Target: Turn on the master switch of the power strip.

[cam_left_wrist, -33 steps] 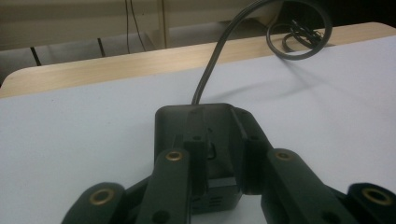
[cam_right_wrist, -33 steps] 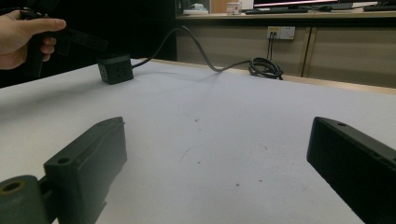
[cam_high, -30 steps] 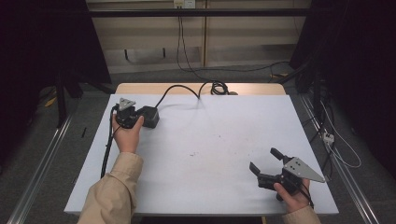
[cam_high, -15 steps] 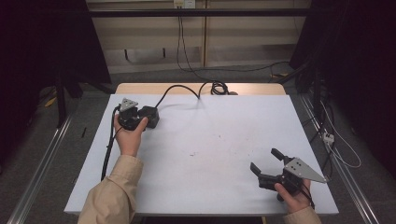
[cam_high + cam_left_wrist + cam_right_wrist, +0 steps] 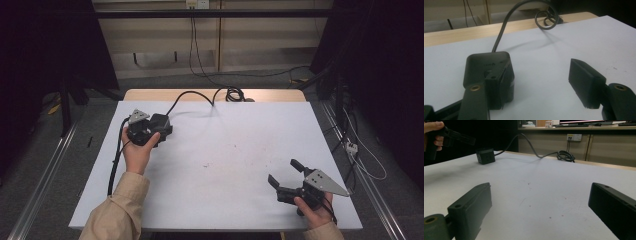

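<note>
Two tongs | left tongs (image 5: 539, 85) just opening, spread, one jaw against black adapter box (image 5: 487, 68), no pinch | box at far-left of white worktop (image 5: 235, 150), cable (image 5: 192, 95) trailing back | right tongs (image 5: 286, 176) spread wide, near-right corner, nothing between

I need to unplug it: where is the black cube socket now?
High view: the black cube socket sits far-left on the table, beside the left gripper.

Two black handheld grippers: the left gripper (image 5: 159, 131) and right gripper (image 5: 284, 174) each carry a grey three-cornered plate, black blocky jaws with brass-coloured screw holes, trailing black cables. Beige sleeves (image 5: 116, 210) cover both forearms.
</note>
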Demonstrator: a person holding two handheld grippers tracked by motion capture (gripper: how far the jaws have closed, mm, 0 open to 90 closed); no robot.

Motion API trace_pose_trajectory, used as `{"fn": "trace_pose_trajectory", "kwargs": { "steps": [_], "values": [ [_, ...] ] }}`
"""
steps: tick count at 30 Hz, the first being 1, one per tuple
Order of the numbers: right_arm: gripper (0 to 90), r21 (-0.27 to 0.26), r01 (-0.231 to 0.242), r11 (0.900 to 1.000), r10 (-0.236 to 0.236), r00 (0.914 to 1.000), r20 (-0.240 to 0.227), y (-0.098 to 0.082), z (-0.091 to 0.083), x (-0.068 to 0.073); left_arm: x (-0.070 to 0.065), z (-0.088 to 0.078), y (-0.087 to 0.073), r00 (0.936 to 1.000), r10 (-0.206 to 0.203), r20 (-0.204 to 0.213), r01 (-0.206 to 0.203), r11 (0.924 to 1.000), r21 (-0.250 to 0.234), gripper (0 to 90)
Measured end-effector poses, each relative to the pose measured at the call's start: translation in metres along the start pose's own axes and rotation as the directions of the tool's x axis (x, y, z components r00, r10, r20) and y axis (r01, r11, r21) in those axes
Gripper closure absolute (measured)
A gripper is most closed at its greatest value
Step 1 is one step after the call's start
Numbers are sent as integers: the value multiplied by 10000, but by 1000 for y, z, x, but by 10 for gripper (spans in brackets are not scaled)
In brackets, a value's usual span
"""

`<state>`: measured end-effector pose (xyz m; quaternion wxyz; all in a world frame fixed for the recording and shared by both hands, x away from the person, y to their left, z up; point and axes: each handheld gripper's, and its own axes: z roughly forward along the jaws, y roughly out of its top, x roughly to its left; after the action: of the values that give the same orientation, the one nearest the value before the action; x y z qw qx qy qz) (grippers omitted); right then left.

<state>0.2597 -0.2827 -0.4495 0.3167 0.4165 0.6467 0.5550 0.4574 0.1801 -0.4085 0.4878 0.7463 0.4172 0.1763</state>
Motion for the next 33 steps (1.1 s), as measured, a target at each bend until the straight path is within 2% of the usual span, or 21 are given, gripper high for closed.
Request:
{"fn": "trace_pose_trajectory", "kwargs": {
  "steps": [4,5,12,16,22,33],
  "values": [
    [42,2,-26,10000,26,10000,29,0,-1,0,-2,-3,-4,9999,64,89,-65,9998,168,300],
    [42,-3,0,10000,0,10000,32,0,-1,0,-3,-4,-5,9997,224,130,-227,9995,235,294],
    [42,-22,-20,10000,20,10000,78,0,-3,0,-9,-12,-9,9981,218,575,-225,9997,107,272],
    [42,-18,5,10000,-5,10000,88,0,-3,0,-13,-16,-13,9953,452,852,-471,9987,194,247],
    [42,3,33,10000,-33,10000,83,0,-3,1,-18,-23,-19,9905,542,1267,-566,9983,156,203],
    [42,17,31,10000,-31,10000,62,0,-3,2,-21,-36,-34,9864,654,1507,-693,9974,210,142]
  ]
}}
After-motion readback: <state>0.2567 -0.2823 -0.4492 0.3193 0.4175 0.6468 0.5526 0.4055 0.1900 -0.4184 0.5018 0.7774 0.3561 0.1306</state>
